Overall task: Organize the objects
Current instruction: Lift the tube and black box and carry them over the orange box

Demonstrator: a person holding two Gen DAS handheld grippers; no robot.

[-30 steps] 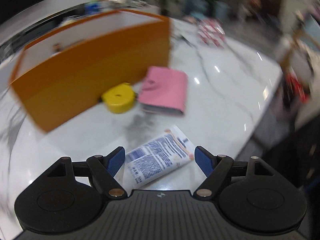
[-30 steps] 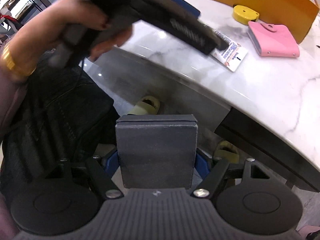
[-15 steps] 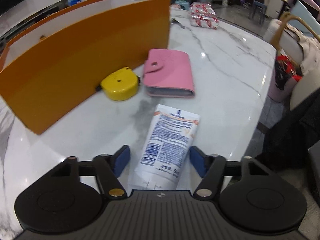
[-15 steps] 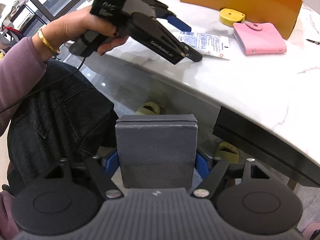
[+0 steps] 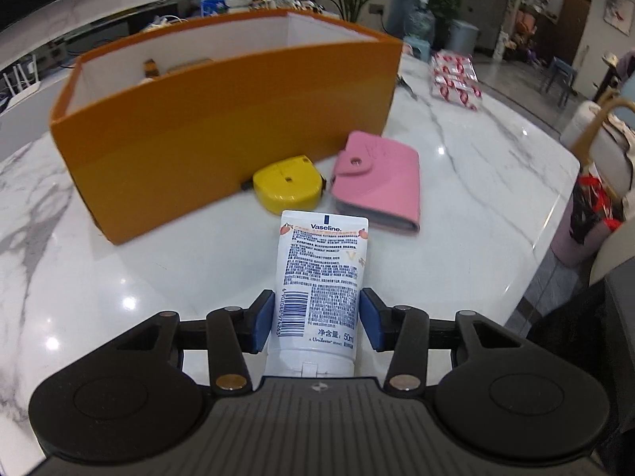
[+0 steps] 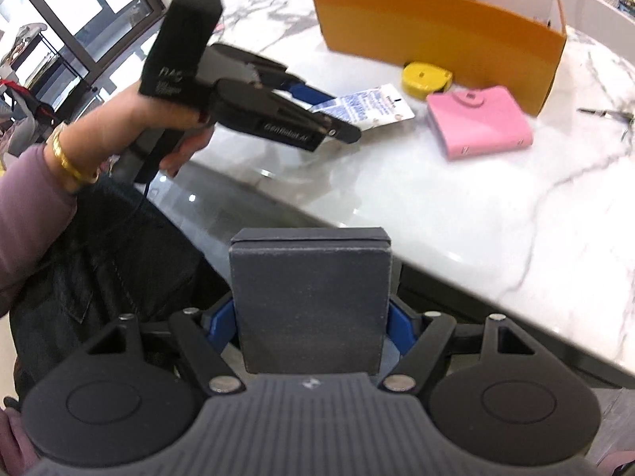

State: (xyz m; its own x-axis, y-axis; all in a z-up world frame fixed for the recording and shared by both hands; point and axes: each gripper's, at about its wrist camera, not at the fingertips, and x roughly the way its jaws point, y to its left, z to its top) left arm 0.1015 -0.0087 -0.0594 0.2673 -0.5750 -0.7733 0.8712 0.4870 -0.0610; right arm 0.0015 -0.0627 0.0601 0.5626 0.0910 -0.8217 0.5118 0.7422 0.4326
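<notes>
Three loose things are left on the marble counter beside the orange box: a yellow tape measure, a pink wallet and a white lotion tube, on which the left hand-held gripper has just been closed. A dark grey box is clasped in the right hand-held gripper, off the counter's edge. Only a few small items, too hidden to be named, are seen inside the orange box, so most of the tidying is judged undone.
</notes>
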